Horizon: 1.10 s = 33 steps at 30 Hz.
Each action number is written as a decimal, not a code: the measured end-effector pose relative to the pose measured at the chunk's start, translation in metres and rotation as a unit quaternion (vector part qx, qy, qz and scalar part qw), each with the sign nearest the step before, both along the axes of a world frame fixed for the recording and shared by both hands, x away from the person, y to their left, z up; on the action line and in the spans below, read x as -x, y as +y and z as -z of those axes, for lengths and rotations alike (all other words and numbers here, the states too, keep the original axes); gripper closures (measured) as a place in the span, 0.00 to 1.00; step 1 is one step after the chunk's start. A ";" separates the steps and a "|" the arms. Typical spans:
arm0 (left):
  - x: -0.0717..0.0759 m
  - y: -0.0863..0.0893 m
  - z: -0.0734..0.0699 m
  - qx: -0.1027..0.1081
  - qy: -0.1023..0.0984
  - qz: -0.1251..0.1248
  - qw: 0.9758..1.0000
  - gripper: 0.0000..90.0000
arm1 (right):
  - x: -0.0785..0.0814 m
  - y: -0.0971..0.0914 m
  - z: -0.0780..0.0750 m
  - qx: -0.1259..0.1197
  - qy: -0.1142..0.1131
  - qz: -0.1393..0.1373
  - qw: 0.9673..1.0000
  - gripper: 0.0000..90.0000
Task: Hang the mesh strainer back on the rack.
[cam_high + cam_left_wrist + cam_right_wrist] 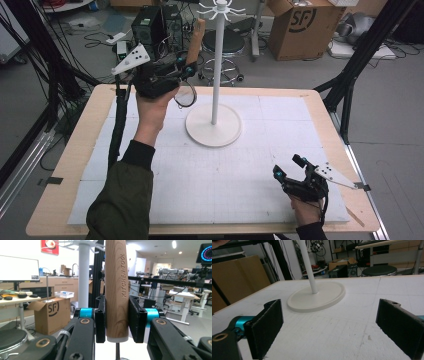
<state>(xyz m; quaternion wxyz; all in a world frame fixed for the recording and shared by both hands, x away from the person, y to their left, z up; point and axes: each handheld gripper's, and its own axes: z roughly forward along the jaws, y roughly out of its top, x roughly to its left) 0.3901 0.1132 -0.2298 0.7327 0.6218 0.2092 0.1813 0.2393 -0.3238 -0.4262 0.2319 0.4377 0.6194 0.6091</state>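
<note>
My left gripper (187,67) is raised over the table's far left, shut on the wooden handle (196,42) of a kitchen tool. The handle stands upright and a wire loop (186,96) hangs below the jaws. In the left gripper view both pads (100,320) press on the handle (116,290), marked "KITCHEN TOOL". A white stand (213,131) with a tall pole and hooks at the top (220,10) rises just right of the tool. My right gripper (288,166) rests open near the front right, nothing between its jaws (329,327), facing the stand's base (317,298).
A white gridded mat (225,175) covers the wooden table (65,195). Beyond the far edge stand a black stool (223,47), a black equipment box (150,25) and a cardboard box (305,25). Dark frame legs (350,75) flank the table.
</note>
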 end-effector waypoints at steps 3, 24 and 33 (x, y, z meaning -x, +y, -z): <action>-0.005 -0.003 -0.004 0.007 0.003 0.001 1.000 0.79 | 0.000 0.000 0.000 -0.001 -0.003 -0.001 1.000 0.07; -0.028 -0.020 -0.009 -0.007 0.017 -0.013 1.000 0.79 | 0.001 -0.008 -0.002 -0.019 -0.004 0.010 1.000 0.07; -0.039 -0.024 -0.004 0.001 0.026 -0.008 1.000 0.79 | 0.000 -0.009 -0.001 -0.017 -0.004 0.013 1.000 0.07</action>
